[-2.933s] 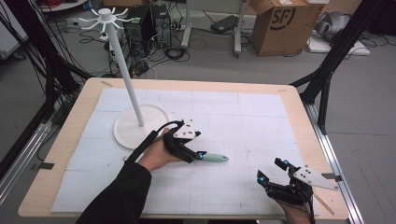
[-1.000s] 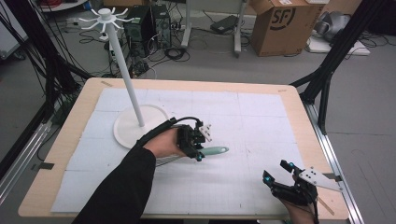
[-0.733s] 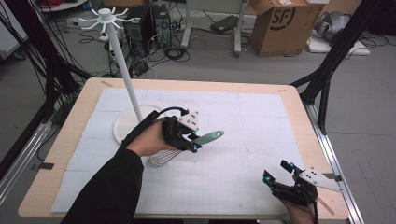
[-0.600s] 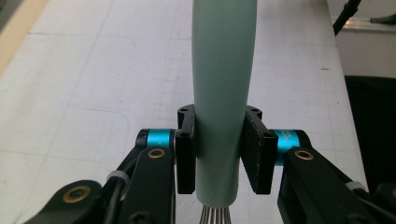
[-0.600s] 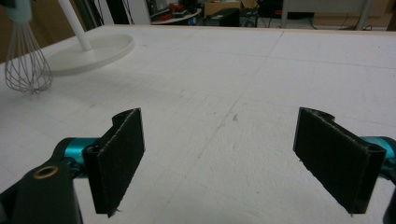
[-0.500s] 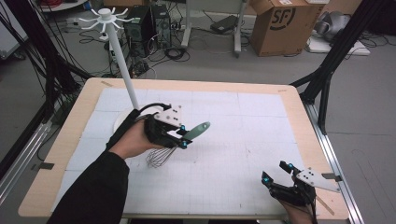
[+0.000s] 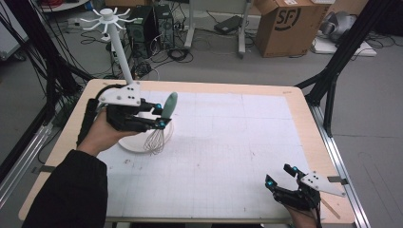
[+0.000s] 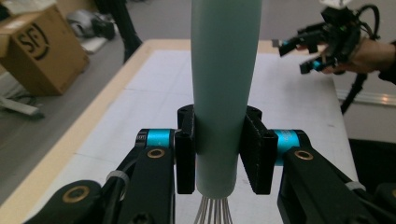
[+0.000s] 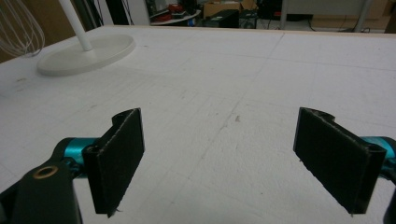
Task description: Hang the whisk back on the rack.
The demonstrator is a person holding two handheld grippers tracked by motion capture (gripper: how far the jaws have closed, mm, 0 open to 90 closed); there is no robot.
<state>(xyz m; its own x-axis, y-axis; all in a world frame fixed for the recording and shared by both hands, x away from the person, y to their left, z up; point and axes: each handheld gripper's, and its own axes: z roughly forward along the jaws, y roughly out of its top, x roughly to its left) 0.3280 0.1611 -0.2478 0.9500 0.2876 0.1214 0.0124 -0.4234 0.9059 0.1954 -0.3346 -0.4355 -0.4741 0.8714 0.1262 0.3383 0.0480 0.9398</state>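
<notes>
My left gripper (image 7: 160,115) is shut on a whisk (image 7: 161,124), held above the table's left side with its pale green handle (image 7: 169,104) pointing up and its wire loops (image 7: 154,138) hanging down. In the left gripper view the handle (image 8: 224,84) stands upright, clamped between the two black pads (image 8: 257,154). Just behind and left of it rises the white rack (image 7: 119,52), a pole with hooks at the top on a round base (image 7: 130,142). My right gripper (image 7: 281,175) rests open near the table's front right corner, its pads (image 9: 119,158) wide apart over bare mat.
A white gridded mat (image 7: 228,142) covers the wooden table (image 7: 304,123). In the right gripper view the rack's base (image 9: 88,51) and the wire loops (image 9: 21,25) lie far off to the left. Cardboard box (image 7: 280,23), cables and black frame legs stand on the floor beyond.
My left gripper lifted the whisk off the mat, swung it left toward the rack and turned it handle-up. The right gripper stayed in place, open.
</notes>
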